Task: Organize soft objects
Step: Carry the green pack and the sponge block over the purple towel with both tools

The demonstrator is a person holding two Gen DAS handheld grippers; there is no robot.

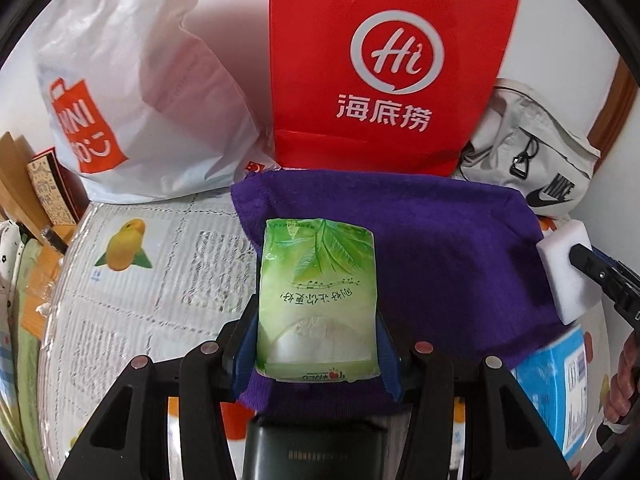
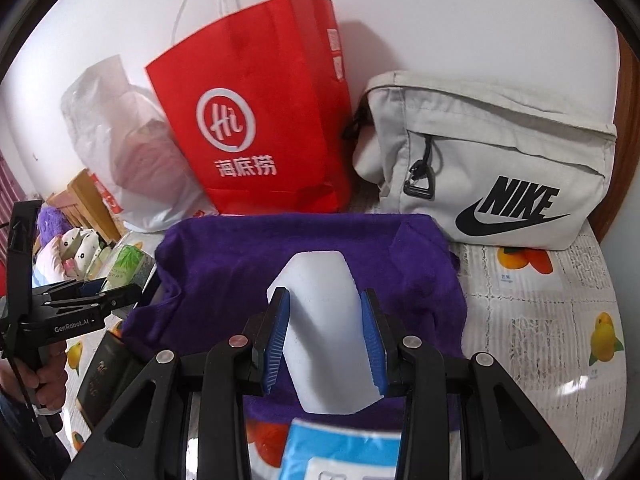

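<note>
My left gripper (image 1: 316, 320) is shut on a green tissue pack (image 1: 316, 300), held over the left part of a purple towel (image 1: 440, 248) spread on the table. My right gripper (image 2: 325, 312) is shut on a white sponge block (image 2: 320, 320) over the middle of the same purple towel (image 2: 224, 264). The sponge also shows in the left wrist view (image 1: 564, 268) at the towel's right edge, pinched by the right gripper (image 1: 576, 256). The left gripper (image 2: 132, 292) and the tissue pack (image 2: 128, 264) show at the left of the right wrist view.
A red paper bag (image 1: 384, 64), a white plastic shopping bag (image 1: 132, 92) and a beige Nike pouch (image 2: 492, 168) stand along the wall behind the towel. A blue box (image 1: 560, 384) lies at the towel's near right. A dark packet (image 2: 104, 376) lies at the left. The tablecloth (image 1: 140, 280) has fruit prints.
</note>
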